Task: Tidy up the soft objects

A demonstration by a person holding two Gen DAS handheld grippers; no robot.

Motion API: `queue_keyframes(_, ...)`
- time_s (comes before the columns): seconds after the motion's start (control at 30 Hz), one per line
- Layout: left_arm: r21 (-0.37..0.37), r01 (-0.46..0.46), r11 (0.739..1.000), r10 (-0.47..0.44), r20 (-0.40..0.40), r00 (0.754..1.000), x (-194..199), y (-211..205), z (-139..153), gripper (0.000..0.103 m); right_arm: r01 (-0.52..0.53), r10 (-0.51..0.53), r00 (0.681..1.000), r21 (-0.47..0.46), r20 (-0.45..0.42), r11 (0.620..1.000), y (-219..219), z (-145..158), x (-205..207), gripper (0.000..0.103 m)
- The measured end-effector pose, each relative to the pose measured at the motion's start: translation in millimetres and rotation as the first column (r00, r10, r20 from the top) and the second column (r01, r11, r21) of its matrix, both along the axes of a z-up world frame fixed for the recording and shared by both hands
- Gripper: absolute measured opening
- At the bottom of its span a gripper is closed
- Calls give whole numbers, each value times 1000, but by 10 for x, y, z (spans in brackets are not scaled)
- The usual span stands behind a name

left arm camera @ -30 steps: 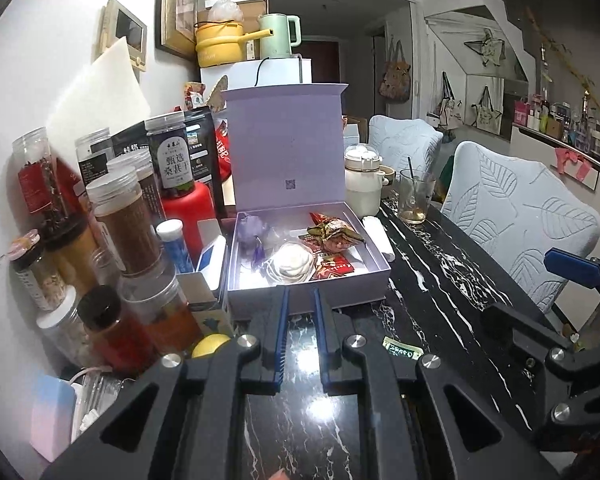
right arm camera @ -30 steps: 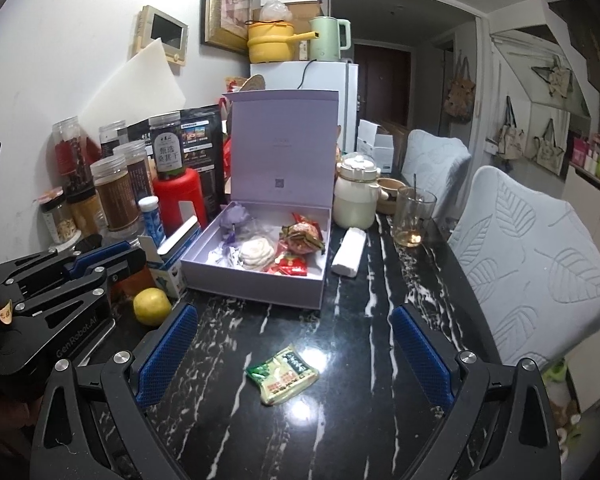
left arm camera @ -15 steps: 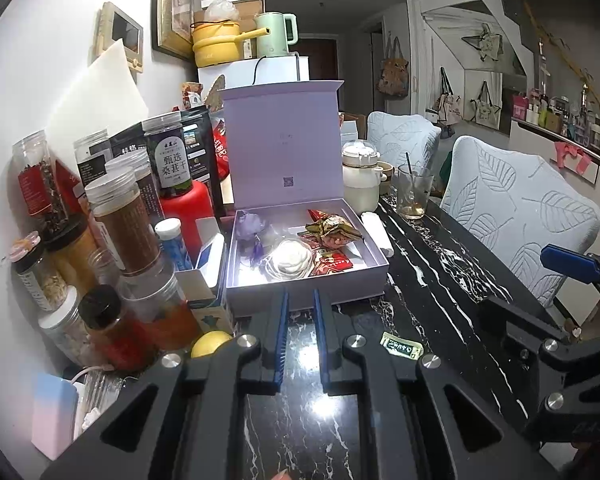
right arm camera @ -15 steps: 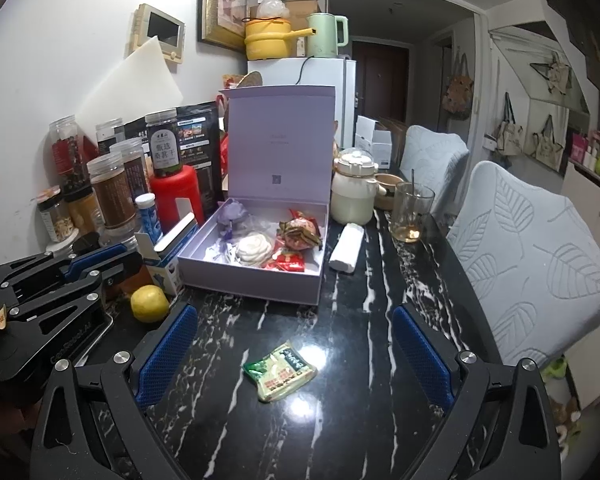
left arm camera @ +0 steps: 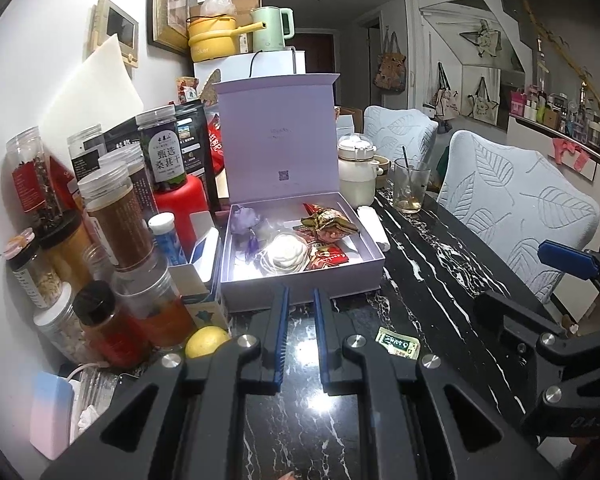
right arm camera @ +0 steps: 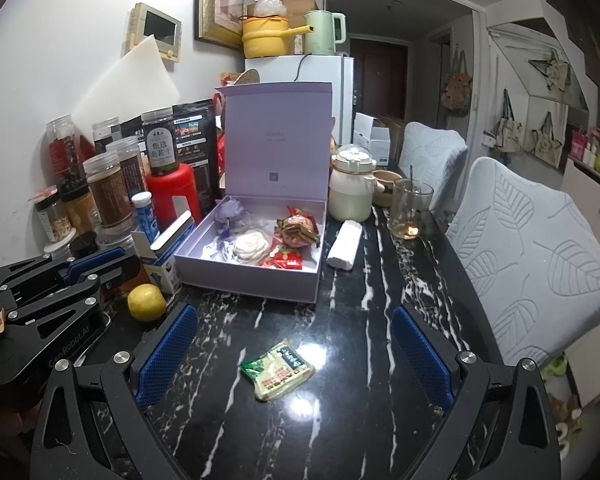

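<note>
The left tongs (left arm camera: 299, 312) are nearly closed and empty, poised just in front of the lilac box (left arm camera: 300, 286); the right tongs (right arm camera: 294, 344) gape wide, holding nothing. Between the right fingers, a green packet (right arm camera: 277, 368) lies on the black marbled surface (right arm camera: 360, 292), nearer than the box. Soft items sit inside the box: a white rosette (right arm camera: 252, 245) and wrapped sweets (right arm camera: 298, 230).

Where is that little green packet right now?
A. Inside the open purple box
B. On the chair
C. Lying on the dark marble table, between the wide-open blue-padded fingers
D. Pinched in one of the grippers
C: the green packet lies flat on the bare black table, short of the purple box, framed by the open right gripper with nothing touching it.
</note>
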State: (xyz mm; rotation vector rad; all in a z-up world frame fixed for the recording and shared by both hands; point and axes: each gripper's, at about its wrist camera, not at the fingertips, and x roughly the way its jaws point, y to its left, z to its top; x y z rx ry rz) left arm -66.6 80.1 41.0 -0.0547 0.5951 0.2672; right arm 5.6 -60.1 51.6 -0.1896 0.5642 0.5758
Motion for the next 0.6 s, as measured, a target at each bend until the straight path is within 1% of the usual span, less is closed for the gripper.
queue_keyframes(0.6,-3,-9,1000,9,2,1000,-15,15,15,12,3,-3,1000,-3,-4,1000,-20,-22,25,99)
